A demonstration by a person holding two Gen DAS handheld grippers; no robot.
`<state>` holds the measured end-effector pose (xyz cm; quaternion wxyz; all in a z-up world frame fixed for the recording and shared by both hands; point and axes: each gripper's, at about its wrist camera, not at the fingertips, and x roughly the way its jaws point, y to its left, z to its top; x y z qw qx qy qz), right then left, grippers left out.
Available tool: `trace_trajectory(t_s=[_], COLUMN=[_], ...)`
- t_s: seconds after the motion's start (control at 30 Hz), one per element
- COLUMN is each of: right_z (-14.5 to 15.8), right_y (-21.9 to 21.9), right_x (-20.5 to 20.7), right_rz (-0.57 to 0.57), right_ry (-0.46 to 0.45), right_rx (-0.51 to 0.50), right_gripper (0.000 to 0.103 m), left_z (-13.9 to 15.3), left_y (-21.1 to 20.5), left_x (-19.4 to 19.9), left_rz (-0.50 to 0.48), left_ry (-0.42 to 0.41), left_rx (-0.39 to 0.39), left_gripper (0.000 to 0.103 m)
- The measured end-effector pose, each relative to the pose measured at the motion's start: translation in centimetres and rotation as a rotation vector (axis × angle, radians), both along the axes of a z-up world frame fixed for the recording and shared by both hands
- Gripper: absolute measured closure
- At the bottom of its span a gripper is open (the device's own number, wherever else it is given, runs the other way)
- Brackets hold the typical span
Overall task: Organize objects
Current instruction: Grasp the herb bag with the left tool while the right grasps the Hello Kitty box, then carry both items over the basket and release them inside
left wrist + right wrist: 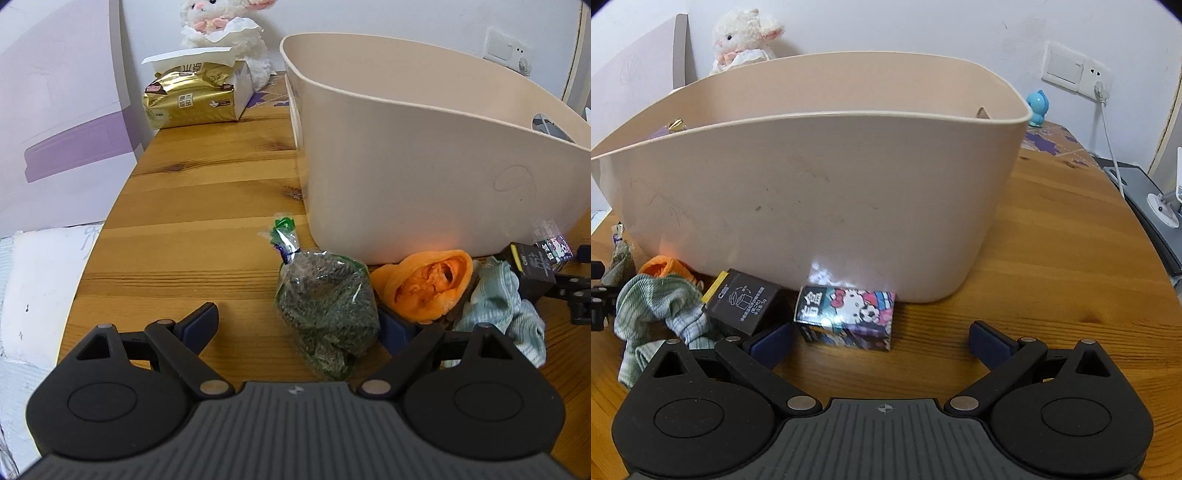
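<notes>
Nearest the left wrist lens, left gripper (299,321) spread wide over the wooden surface (192,221), jaws empty, a clear bag of dark green bits (327,314) lying between them toward the 1 o'clock finger. Touching that bag at 3 o'clock, an orange sock (428,288), then a pale green sock (506,310), both just below the beige tub (406,147). Far off at 11 o'clock, a gold tissue pack (192,99) with a white plush lamb (225,26) behind. On the right wrist view, right gripper (882,341) likewise wide open and holding nothing, a cartoon-printed box (846,317) between the jaws near the left finger. Beside that box at 9 o'clock, a black carton (744,302), tilted, resting against the tub's wall. Blue figurine (1038,107) at 1 o'clock beyond the tub.
</notes>
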<state>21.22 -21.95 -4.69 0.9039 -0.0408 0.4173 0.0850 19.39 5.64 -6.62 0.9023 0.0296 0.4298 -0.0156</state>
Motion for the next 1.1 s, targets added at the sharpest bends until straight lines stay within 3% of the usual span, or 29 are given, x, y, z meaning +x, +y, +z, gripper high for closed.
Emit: trace_trajectory(t_s=[0.07,0.13,0.23,0.3,0.33,0.5,0.73,1.1], right_z=[0.0,0.2,0.8,1.1,1.1,1.5,4.4,10.8], right_y=[0.2,0.4,0.8,1.0,1.0,0.6,-0.8,-2.5], right_x=[0.1,-0.2,-0.6,-0.9,-1.1,-2.4,-5.4,-10.2], right_rz=[-0.003,0.001,0.025,0.036,0.036,0.041,0.029,0.041], right_ry=[-0.007,-0.023,-0.029,-0.032,-0.031,-0.020,-0.071,-0.238], right_rx=[-0.001,-0.004,-0.006,-0.005,-0.006,-0.002,0.010,0.017], right_gripper=[0.002,0.018,0.040,0.053,0.056,0.057,0.057,0.057], left_z=[0.0,0.0,0.2,0.4,0.4,0.5,1.6,6.7], left_y=[-0.1,-0.1,-0.1,-0.3,-0.5,-1.1,-1.1,-0.7], left_x=[0.0,0.0,0.0,-0.2,-0.3,-1.0,-2.9,-7.4], left_rz=[-0.008,-0.019,-0.028,-0.044,-0.054,-0.072,-0.076,-0.071], left_ry=[-0.001,-0.004,-0.009,-0.016,-0.019,-0.030,-0.041,-0.173], left_rx=[-0.006,-0.020,-0.034,-0.036,-0.034,-0.018,-0.010,0.000], left_gripper=[0.014,0.019,0.034,0.047,0.049,0.060,0.061,0.061])
